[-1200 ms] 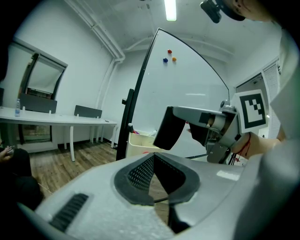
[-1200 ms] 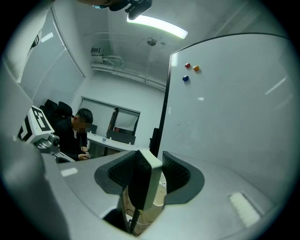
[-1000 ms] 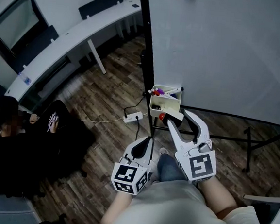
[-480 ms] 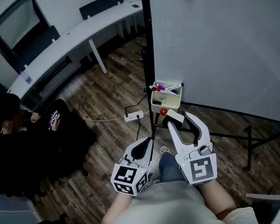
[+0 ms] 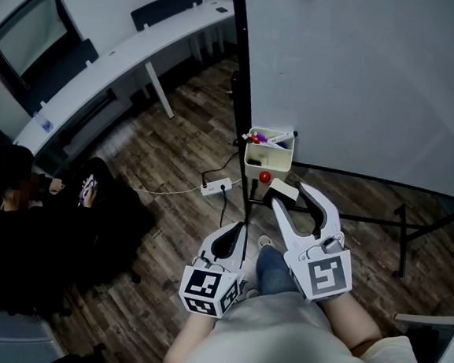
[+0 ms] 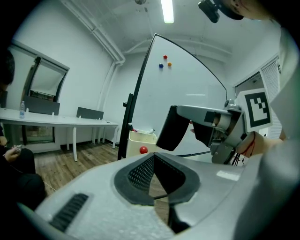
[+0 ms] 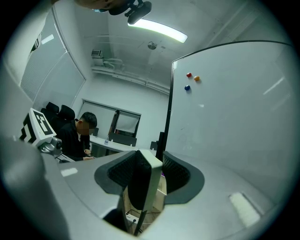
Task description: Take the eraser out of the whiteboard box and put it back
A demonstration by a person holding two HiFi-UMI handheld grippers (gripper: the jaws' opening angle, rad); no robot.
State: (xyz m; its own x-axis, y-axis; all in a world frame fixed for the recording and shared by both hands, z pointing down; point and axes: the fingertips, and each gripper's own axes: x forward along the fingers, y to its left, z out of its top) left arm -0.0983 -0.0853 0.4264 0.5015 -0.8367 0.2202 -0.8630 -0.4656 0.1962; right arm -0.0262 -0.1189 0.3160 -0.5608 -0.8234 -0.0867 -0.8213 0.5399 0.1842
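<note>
Wood floor [image 5: 174, 148], black post [image 5: 244, 99] beside box [image 5: 268, 158]

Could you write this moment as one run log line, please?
right gripper: shut on eraser | eraser: outside box | left gripper: shut, empty

Floor [image 5: 173, 160]: wood-look planks, matt, visibly grained. Whiteboard [image 5: 362, 86]: smooth white face, shows a faint sheen; dark frame, looks like metal. Whiteboard box [image 5: 260, 160]: cream plastic, smooth. Eraser [image 7: 149, 178]: hard white plastic back, dark felt-like face. Left gripper [image 5: 241, 228] and right gripper [image 5: 290, 195]: matt grey-white moulded plastic shells; pads [image 6: 140, 174] dark, rubbery-looking, dimpled. Desk [image 5: 128, 49]: smooth white top, low gloss.
</note>
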